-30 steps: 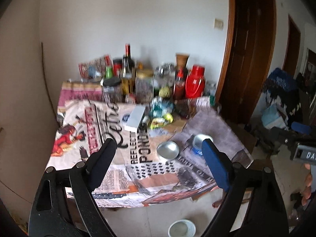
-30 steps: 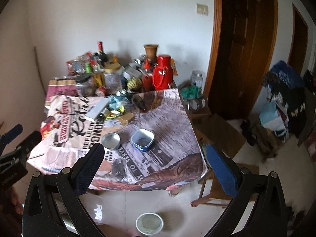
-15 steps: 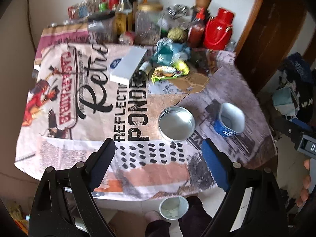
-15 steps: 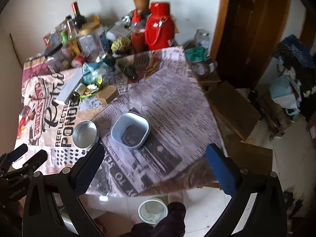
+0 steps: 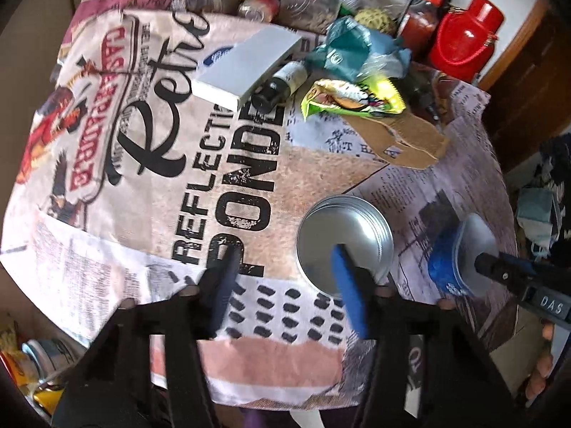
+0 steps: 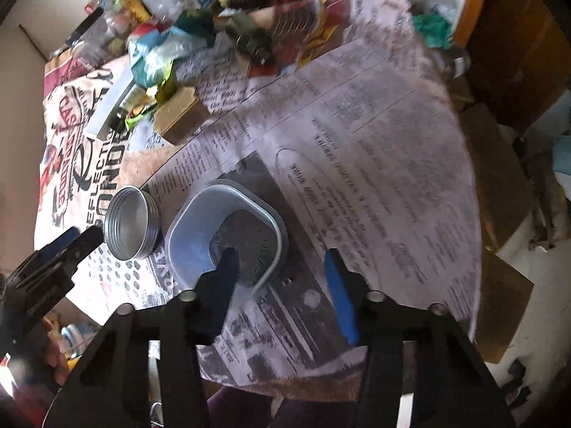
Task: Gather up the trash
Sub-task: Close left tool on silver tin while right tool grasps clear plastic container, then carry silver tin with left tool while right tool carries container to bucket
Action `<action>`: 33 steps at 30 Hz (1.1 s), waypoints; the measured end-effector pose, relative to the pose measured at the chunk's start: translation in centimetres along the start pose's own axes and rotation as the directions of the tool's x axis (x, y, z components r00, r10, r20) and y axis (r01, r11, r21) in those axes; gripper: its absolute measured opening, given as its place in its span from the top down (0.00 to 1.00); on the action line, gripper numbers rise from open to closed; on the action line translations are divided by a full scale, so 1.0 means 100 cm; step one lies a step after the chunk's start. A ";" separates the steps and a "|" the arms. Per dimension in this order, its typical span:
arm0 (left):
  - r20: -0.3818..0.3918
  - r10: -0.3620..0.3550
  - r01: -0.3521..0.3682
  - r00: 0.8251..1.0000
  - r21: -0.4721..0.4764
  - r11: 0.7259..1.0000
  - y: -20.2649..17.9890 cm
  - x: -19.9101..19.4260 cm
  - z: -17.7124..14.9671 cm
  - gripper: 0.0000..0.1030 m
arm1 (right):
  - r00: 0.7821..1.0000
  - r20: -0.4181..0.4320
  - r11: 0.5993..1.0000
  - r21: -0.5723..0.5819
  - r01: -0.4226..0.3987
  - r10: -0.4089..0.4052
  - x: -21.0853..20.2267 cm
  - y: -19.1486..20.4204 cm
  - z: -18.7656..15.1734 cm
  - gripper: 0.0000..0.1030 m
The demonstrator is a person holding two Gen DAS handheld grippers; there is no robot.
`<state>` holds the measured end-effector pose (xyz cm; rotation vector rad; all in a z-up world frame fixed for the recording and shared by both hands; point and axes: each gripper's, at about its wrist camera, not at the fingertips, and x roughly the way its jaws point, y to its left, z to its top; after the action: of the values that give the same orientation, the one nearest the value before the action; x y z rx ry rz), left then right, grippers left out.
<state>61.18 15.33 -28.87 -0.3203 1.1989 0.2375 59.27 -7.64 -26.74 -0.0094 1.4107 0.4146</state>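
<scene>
Grippers are both pointing steeply down at the near edge of the bench (image 5: 107,192), and both are closing with nothing yet pressed between the pads.

Left gripper (image 5: 285,285) is straddling the near-left rim of the round metal tin (image 5: 344,235): one finger is lying over the tin's open mouth, the other outside on the cloth. That placement is suggesting a rim pinch being set up.

Right gripper (image 6: 282,281) is doing likewise at the blue plastic tub (image 6: 228,235), its left finger over the tub's interior and its right finger outside on the newsprint cloth. Both containers are sitting upright and open, near each other but apart, probably as receptacles or as items to clear.

Trash proper is lying farther back: a green snack wrapper (image 5: 353,101), crumpled teal plastic (image 5: 360,53), a torn cardboard piece (image 5: 399,139), a small bottle (image 5: 282,85) on its side and a white box (image 5: 246,66).

Jars, bottles and a red jug (image 5: 464,39) are crowding the far edge against the wall. A wooden door is standing at right, with clutter on the floor.
</scene>
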 end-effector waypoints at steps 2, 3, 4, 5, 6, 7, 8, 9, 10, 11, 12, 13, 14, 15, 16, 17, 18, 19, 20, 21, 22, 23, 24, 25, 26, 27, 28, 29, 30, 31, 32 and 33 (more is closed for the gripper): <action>-0.020 -0.008 0.008 1.000 -0.031 0.999 0.002 0.007 0.002 0.66 | 1.000 -0.017 1.000 -0.017 -0.011 0.011 0.006 0.002 0.003 0.70; -0.025 -0.012 0.011 1.000 -0.045 0.999 0.002 0.010 0.003 0.69 | 1.000 -0.022 1.000 -0.025 -0.012 0.012 0.008 0.002 0.004 0.73; -0.027 -0.012 0.010 1.000 -0.055 0.998 0.003 0.013 0.004 0.72 | 1.000 -0.025 0.999 -0.032 -0.018 0.017 0.010 0.002 0.005 0.75; -0.029 -0.006 0.004 1.000 -0.061 0.998 0.003 0.016 0.005 0.75 | 0.999 -0.028 0.999 -0.038 -0.025 0.024 0.011 0.003 0.006 0.80; -0.033 -0.001 -0.001 0.999 -0.066 0.998 0.002 0.019 0.005 0.76 | 0.999 -0.032 0.999 -0.044 -0.031 0.029 0.013 0.003 0.007 0.86; -0.037 0.000 -0.002 0.999 -0.070 0.998 0.002 0.021 0.005 0.81 | 0.999 -0.036 0.998 -0.051 -0.032 0.030 0.014 0.002 0.009 0.88; -0.045 -0.002 -0.002 0.999 -0.075 0.997 0.002 0.024 0.006 0.83 | 0.999 -0.036 0.998 -0.059 -0.032 0.030 0.015 0.000 0.010 0.89; -0.032 0.005 -0.008 0.999 -0.073 0.997 0.000 0.024 0.006 0.83 | 0.999 -0.033 0.997 -0.064 -0.032 0.030 0.015 0.000 0.010 0.90; -0.034 0.006 -0.008 0.999 -0.068 0.998 -0.001 0.025 0.007 0.83 | 0.999 -0.030 0.997 -0.070 -0.033 0.031 0.015 0.000 0.010 0.90; -0.029 0.017 -0.018 0.999 -0.056 0.998 -0.003 0.025 0.008 0.87 | 0.999 -0.030 0.997 -0.074 -0.035 0.033 0.015 0.000 0.010 0.92; -0.033 0.019 -0.021 0.999 -0.046 0.999 -0.004 0.027 0.007 0.92 | 0.999 -0.030 0.997 -0.074 -0.034 0.032 0.014 -0.001 0.010 0.92; -0.031 0.026 -0.028 0.999 -0.037 0.999 -0.005 0.028 0.008 0.96 | 0.999 -0.018 0.997 -0.072 -0.041 0.040 0.013 -0.003 0.012 0.92; -0.035 0.026 -0.028 0.999 -0.032 0.999 -0.005 0.029 0.008 0.98 | 0.999 -0.007 0.996 -0.071 -0.044 0.044 0.010 -0.003 0.011 0.92; -0.040 0.021 -0.023 0.999 -0.029 0.999 -0.004 0.029 0.008 0.98 | 0.999 0.002 0.997 -0.073 -0.041 0.041 0.008 -0.004 0.013 0.92; -0.047 0.013 -0.014 0.999 -0.030 0.999 -0.003 0.029 0.009 0.98 | 0.999 0.014 0.997 -0.074 -0.037 0.038 0.005 -0.004 0.013 0.92; -0.057 -0.001 -0.001 0.998 -0.035 0.999 -0.002 0.029 0.009 0.99 | 0.999 0.028 0.997 -0.074 -0.033 0.035 0.002 -0.004 0.012 0.92; -0.063 -0.015 0.012 0.998 -0.041 0.999 0.001 0.027 0.009 0.99 | 0.999 0.040 0.997 -0.071 -0.029 0.032 -0.002 -0.002 0.010 0.92; -0.056 -0.022 0.020 0.998 -0.043 0.999 0.004 0.022 0.009 0.99 | 0.998 0.056 0.998 -0.065 -0.023 0.027 -0.006 -0.001 0.009 0.92; -0.045 -0.029 0.027 0.999 -0.039 0.999 0.004 0.015 0.008 0.99 | 0.997 0.068 0.998 -0.059 -0.018 0.022 -0.006 0.001 0.011 0.92; -0.032 -0.037 0.036 0.999 -0.029 0.999 0.006 0.009 0.009 0.99 | 0.996 0.087 0.999 -0.048 -0.014 0.018 -0.011 0.002 0.010 0.92; -0.017 -0.043 0.043 0.999 -0.013 0.999 0.008 0.002 0.009 0.99 | 0.994 0.105 0.999 -0.038 -0.010 0.014 -0.016 0.004 0.009 0.92; -0.002 -0.047 0.047 0.999 0.004 0.999 0.010 -0.007 0.010 0.99 | 0.992 0.122 1.000 -0.028 -0.011 0.014 -0.021 0.004 0.007 0.92; 0.016 -0.052 0.052 0.999 0.022 0.998 0.013 -0.016 0.010 0.99 | 0.989 0.145 1.000 -0.015 -0.013 0.015 -0.027 0.006 0.005 0.92; 0.032 -0.054 0.053 0.998 0.036 0.998 0.014 -0.024 0.010 0.99 | 0.985 0.170 1.000 -0.002 -0.013 0.013 -0.033 0.008 0.002 0.92; 0.051 -0.052 0.049 0.997 0.047 0.998 0.016 -0.033 0.009 0.99 | 0.982 0.189 1.000 0.007 -0.007 0.005 -0.039 0.010 -0.001 0.92; 0.076 -0.047 0.042 0.996 0.062 0.997 0.019 -0.045 0.008 0.99 | 0.976 0.216 1.000 0.015 0.002 -0.005 -0.046 0.014 -0.004 0.92; 0.092 -0.042 0.035 0.995 0.073 0.997 0.022 -0.054 0.007 0.99 | 0.970 0.241 1.000 0.022 0.009 -0.014 -0.053 0.019 -0.007 0.92; 0.110 -0.040 0.031 0.993 0.083 0.996 0.026 -0.065 0.004 0.99 | 0.966 0.259 0.999 0.029 0.013 -0.020 -0.058 0.022 -0.009 0.92; 0.129 -0.048 0.036 0.990 0.088 0.995 0.029 -0.076 -0.001 0.99 | 0.958 0.285 0.999 0.038 0.018 -0.028 -0.066 0.027 -0.013 0.92; 0.144 -0.055 0.042 0.988 0.093 0.995 0.030 -0.083 -0.005 0.99 | 0.950 0.311 0.999 0.046 0.022 -0.036 -0.074 0.032 -0.018 0.92; 0.160 -0.063 0.048 0.985 0.100 0.994 0.035 -0.092 -0.008 0.99 | 0.941 0.335 0.998 0.054 0.025 -0.042 -0.082 0.038 -0.023 0.92; 0.182 -0.073 0.053 0.980 0.112 0.992 0.041 -0.104 -0.012 0.99 | 0.935 0.352 0.998 0.059 0.026 -0.045 -0.089 0.039 -0.029 0.92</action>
<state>55.16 18.57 -19.97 -0.2372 1.0106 0.1440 54.51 -7.14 -17.79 0.0797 1.0632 0.3291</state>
